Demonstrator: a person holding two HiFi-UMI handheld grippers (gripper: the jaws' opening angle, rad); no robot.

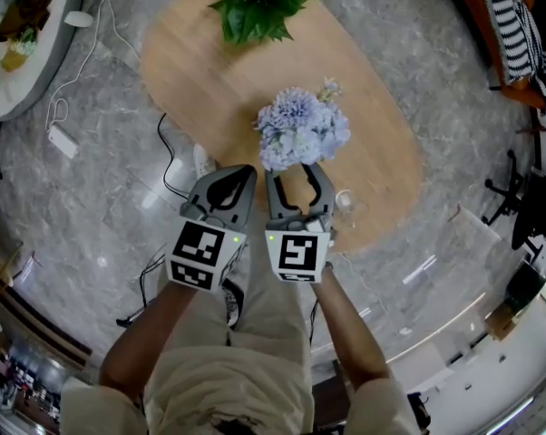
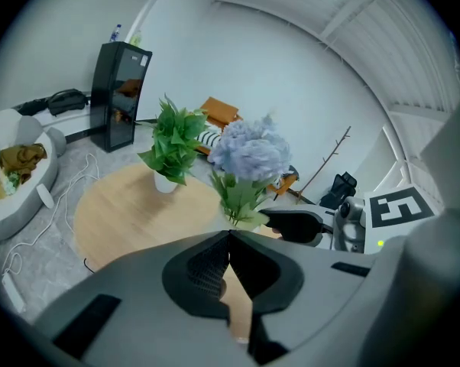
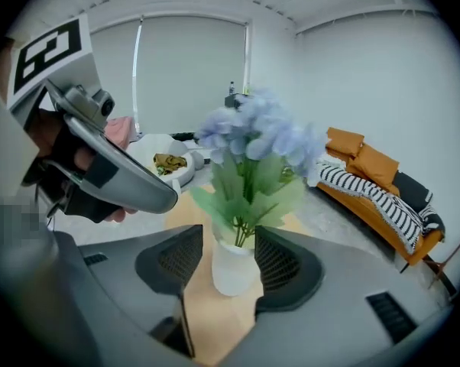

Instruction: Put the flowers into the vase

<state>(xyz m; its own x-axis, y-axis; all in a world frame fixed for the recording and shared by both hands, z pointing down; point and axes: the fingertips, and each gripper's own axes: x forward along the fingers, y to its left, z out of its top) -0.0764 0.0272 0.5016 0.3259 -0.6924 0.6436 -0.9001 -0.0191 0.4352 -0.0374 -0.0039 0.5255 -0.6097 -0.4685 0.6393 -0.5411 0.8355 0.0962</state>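
Flowers (image 3: pixel 253 140): stood in white vase (image 3: pixel 231 270) on counter (image 1: pixel 209 71).
Right gripper (image 3: pixel 228 235): spread, vase between its jaws.
Left gripper (image 2: pixel 230 235): pressed together, empty.

Right gripper (image 3: pixel 228 239) with jaws spread wide, white vase (image 3: pixel 231 270) standing between the fingers (image 3: pixel 180 258), pale blue flowers (image 3: pixel 253 140) and green leaves rising above the fingertips, wooden table (image 3: pixel 215 323) below, left gripper (image 3: pixel 115 178) up-left of the left finger, orange sofa (image 3: pixel 367 167) far right.

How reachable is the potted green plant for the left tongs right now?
Probably yes: bare tabletop runs from the shut left tongs to the plant, and the vase of flowers stands off to the right of that line.
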